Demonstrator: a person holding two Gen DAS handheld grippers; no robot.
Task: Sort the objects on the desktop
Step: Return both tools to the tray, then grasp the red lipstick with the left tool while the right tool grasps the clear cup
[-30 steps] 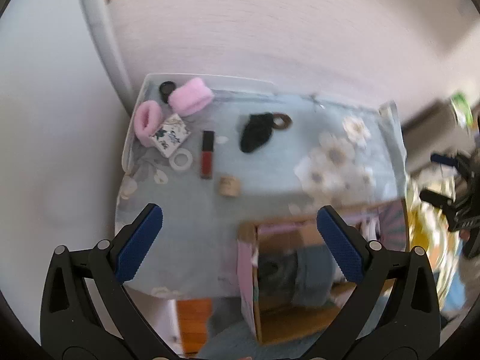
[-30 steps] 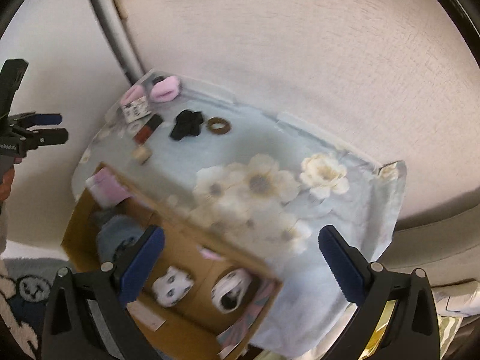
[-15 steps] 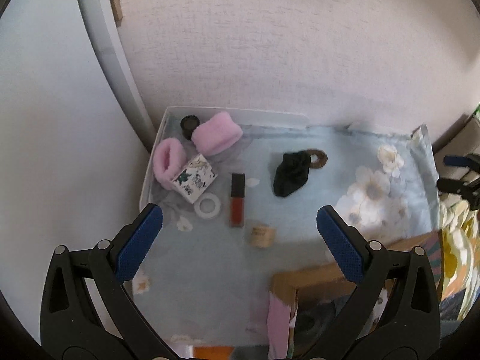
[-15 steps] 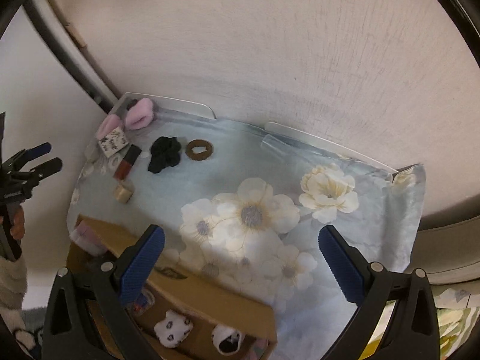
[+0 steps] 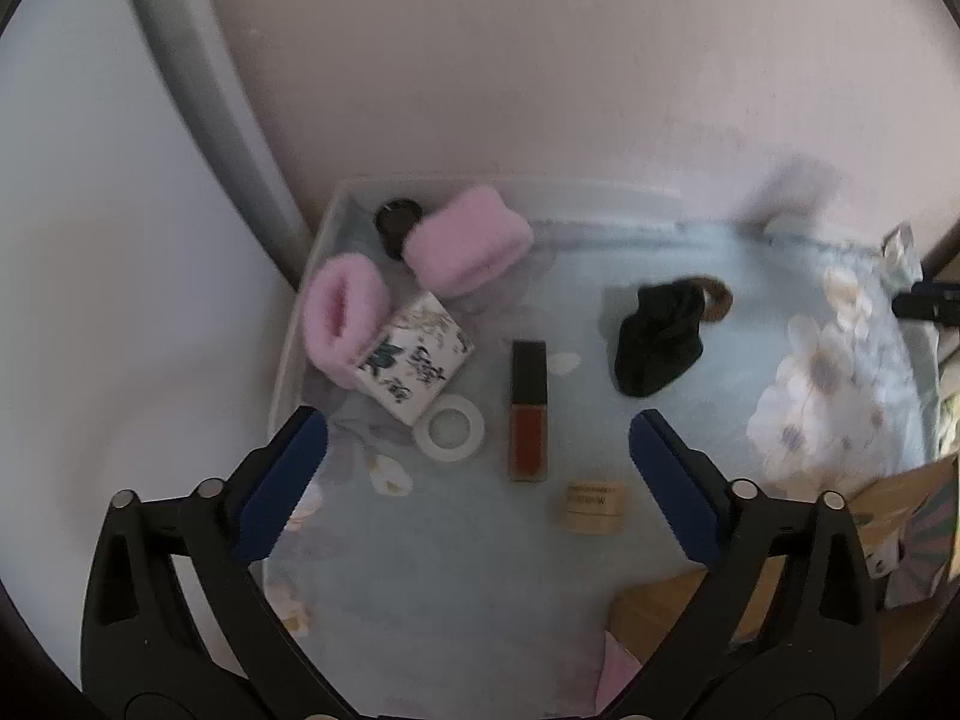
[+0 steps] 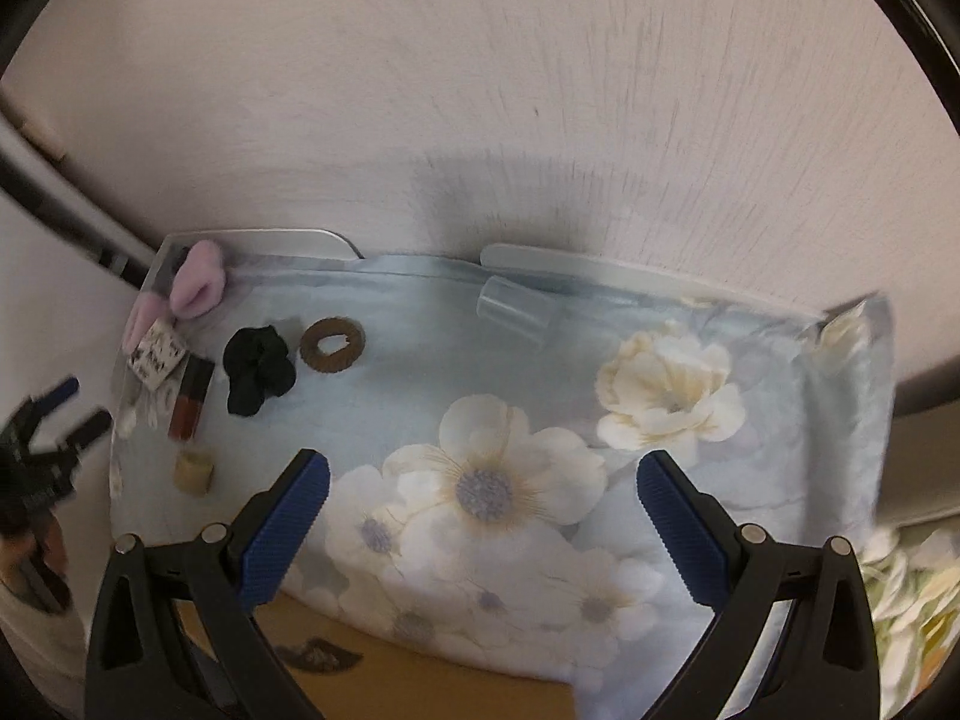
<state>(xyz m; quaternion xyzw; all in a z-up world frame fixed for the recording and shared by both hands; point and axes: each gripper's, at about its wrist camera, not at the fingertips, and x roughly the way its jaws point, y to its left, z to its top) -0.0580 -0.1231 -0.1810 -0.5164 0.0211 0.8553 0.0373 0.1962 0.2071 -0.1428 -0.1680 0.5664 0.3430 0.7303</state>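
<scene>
Your left gripper [image 5: 477, 441] hangs wide over the bench [image 5: 432, 600], its jaws closing with nothing held; the lipstick [image 5: 528, 414] and tape ring [image 5: 450, 427] lie between its fingers. Your right gripper [image 6: 483, 480] is wide and empty, the scrunchie [image 6: 258, 369] well to its left.
</scene>
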